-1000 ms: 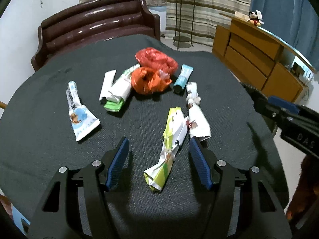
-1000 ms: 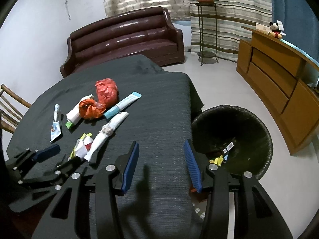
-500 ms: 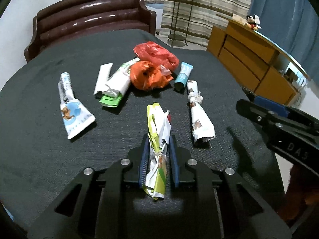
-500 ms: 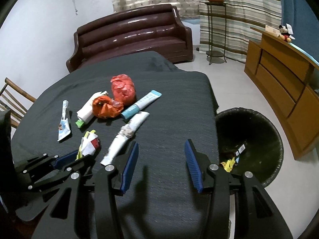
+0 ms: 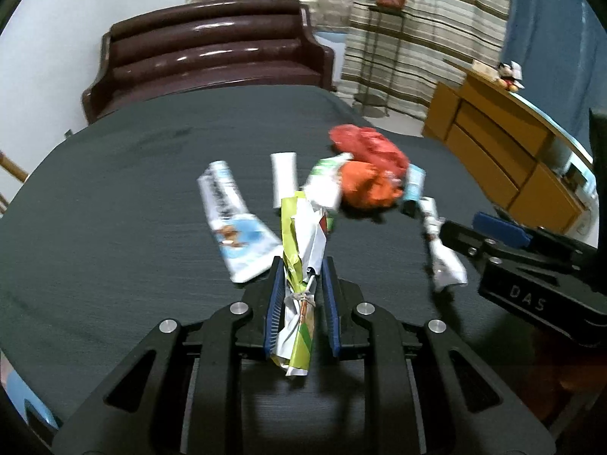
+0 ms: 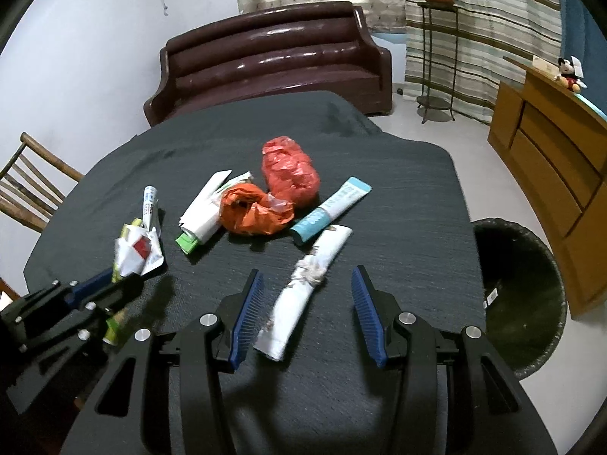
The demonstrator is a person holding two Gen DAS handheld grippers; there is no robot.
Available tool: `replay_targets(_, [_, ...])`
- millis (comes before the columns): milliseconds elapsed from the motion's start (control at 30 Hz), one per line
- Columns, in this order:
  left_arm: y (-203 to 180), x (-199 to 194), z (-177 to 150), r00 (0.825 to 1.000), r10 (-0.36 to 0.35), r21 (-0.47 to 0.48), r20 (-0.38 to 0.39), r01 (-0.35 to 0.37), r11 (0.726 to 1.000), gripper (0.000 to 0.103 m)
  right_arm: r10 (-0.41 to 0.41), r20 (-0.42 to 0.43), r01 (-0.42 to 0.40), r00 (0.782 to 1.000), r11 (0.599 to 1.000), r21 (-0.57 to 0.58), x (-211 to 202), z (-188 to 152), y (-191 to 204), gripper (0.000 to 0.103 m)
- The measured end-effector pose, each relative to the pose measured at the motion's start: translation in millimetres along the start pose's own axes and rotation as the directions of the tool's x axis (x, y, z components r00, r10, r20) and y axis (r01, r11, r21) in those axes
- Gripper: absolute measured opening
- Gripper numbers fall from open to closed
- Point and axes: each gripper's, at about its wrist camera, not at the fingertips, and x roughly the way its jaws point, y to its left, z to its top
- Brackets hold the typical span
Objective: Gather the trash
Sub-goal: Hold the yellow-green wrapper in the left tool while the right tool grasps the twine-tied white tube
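Note:
My left gripper (image 5: 301,276) is shut on a crumpled green-and-white wrapper (image 5: 301,250) tied with a rubber band, lifted off the dark tablecloth; the same wrapper (image 6: 134,252) shows at the left of the right wrist view. My right gripper (image 6: 307,282) is open, its blue pads on either side of a white squeezed tube (image 6: 303,288) that lies on the cloth between them, untouched. Farther back lie an orange bag (image 6: 252,212), a red bag (image 6: 290,174), a teal tube (image 6: 330,206), a white-and-green tube (image 6: 203,216) and a blue-and-white tube (image 5: 231,220).
A black bin (image 6: 519,295) with a dark liner stands on the floor off the table's right edge. A brown sofa (image 6: 273,57) is behind the table, a wooden chair (image 6: 26,193) at the left, a wooden cabinet (image 6: 550,159) at the right.
My left gripper shut on the green-and-white wrapper and raised it from the cloth. My right gripper moved left over the table until the white tube lay between its open fingers.

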Motion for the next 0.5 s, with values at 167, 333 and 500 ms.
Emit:
replay_targets(167, [29.3, 3.3, 1.9, 0.999, 0.049, -0.048, -0.003, -0.049, 0.998, 0.020, -0.014, -0.022, 0.014, 1.000, 1.000, -0.009, 8.9, 2.3, 6.1, 0.048])
replay_targets(333, [44.0, 5.5, 4.0, 0.998, 0.069, -0.076, -0.009, -0.070, 0.995, 0.020, -0.031, -0.055, 0.030, 0.998, 0.999, -0.021, 18.0, 2.2, 8.4, 0.043])
replay_targets(500, [47.6, 6.5, 2.3, 0.998, 0.069, -0.083, -0.014, -0.070, 0.994, 0.020, -0.034, -0.080, 0.032, 0.996, 0.999, -0.022, 21.1, -1.6, 8.3, 0.030])
